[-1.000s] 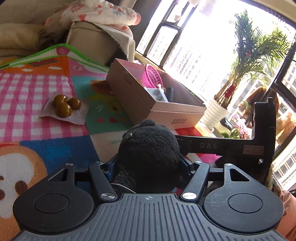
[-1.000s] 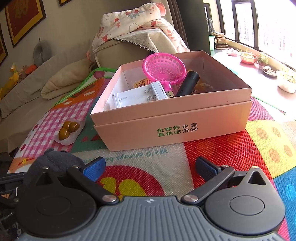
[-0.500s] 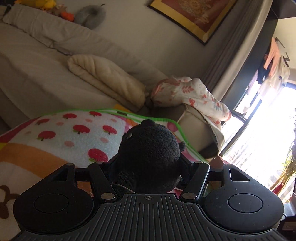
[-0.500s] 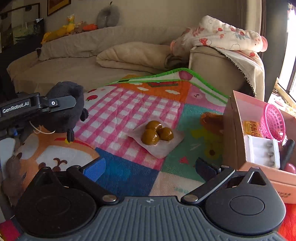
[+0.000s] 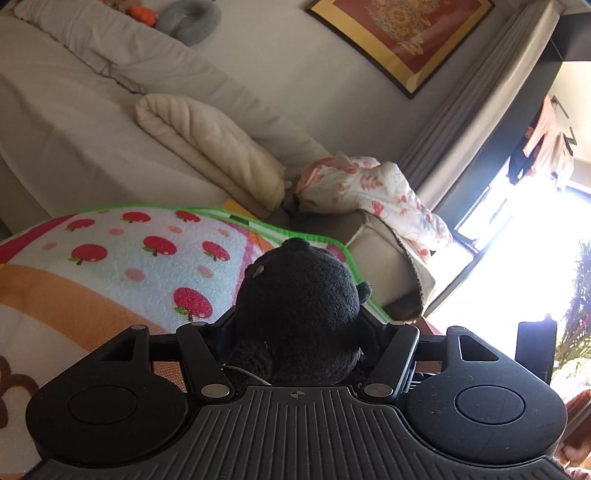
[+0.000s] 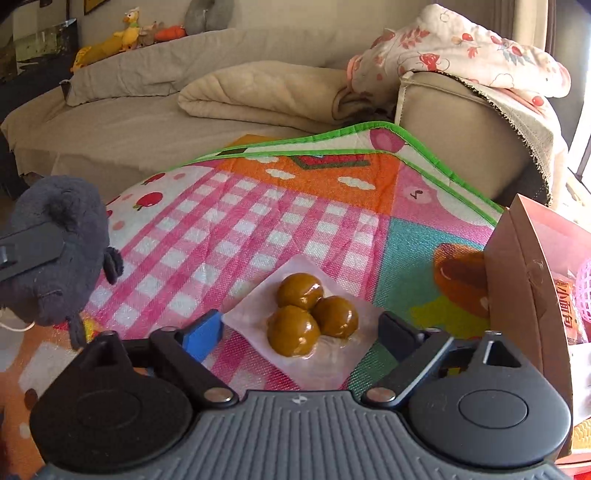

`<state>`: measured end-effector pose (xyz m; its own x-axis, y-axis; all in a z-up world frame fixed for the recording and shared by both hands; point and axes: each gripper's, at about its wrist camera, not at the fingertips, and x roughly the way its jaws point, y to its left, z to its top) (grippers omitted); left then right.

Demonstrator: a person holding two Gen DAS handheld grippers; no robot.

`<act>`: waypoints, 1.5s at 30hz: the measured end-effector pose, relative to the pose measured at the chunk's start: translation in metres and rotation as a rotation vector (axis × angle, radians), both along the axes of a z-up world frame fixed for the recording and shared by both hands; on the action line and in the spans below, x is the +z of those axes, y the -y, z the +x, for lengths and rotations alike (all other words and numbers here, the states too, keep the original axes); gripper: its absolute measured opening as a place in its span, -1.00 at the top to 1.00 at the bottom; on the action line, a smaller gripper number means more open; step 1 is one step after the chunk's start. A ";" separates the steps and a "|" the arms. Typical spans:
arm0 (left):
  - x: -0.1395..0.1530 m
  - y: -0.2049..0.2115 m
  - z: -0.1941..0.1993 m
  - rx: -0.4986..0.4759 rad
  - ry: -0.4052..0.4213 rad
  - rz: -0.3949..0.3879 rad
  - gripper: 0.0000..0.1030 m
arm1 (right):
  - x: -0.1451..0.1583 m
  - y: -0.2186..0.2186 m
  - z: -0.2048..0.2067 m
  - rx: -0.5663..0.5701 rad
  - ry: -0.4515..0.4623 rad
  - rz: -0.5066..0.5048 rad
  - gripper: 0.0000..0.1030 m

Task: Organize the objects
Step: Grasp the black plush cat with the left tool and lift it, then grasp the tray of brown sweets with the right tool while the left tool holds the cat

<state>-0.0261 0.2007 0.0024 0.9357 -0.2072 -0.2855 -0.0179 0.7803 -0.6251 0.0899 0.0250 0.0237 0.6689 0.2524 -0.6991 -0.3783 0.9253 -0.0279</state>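
My left gripper is shut on a black plush toy and holds it above the colourful play mat. The toy also shows at the left edge of the right wrist view, clamped in the left gripper's finger. My right gripper is open and low over the mat, its fingers on either side of three brown glossy balls in a clear wrapper. A pink cardboard box stands at the right, holding a pink basket.
A beige sofa with a folded cream blanket and a floral quilt runs behind the mat. Stuffed toys sit on the sofa back. A bright window is at the right.
My right gripper has swung from the box to the brown balls and come down close around them. My left gripper has lifted the plush toy and turned toward the sofa.
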 end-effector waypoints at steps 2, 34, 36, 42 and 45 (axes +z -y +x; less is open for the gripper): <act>0.000 0.000 0.000 0.000 -0.001 0.002 -0.34 | 0.006 -0.002 -0.009 0.008 0.018 -0.019 -0.36; -0.005 -0.005 -0.001 0.006 -0.022 -0.048 -0.34 | -0.002 0.015 -0.005 0.016 -0.030 0.061 -0.87; -0.005 -0.005 0.000 0.008 -0.024 -0.052 -0.34 | -0.003 0.005 -0.014 0.063 0.004 0.005 -0.60; -0.004 -0.004 0.000 0.010 -0.022 -0.050 -0.34 | 0.012 0.000 -0.036 0.114 0.033 0.012 -0.52; -0.004 -0.004 0.000 0.012 -0.021 -0.048 -0.34 | 0.024 0.006 -0.056 0.132 0.057 0.022 -0.52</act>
<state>-0.0265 0.2042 -0.0014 0.9321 -0.2102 -0.2951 -0.0404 0.7492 -0.6611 0.0338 0.0195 0.0478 0.6677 0.3557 -0.6540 -0.4948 0.8684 -0.0328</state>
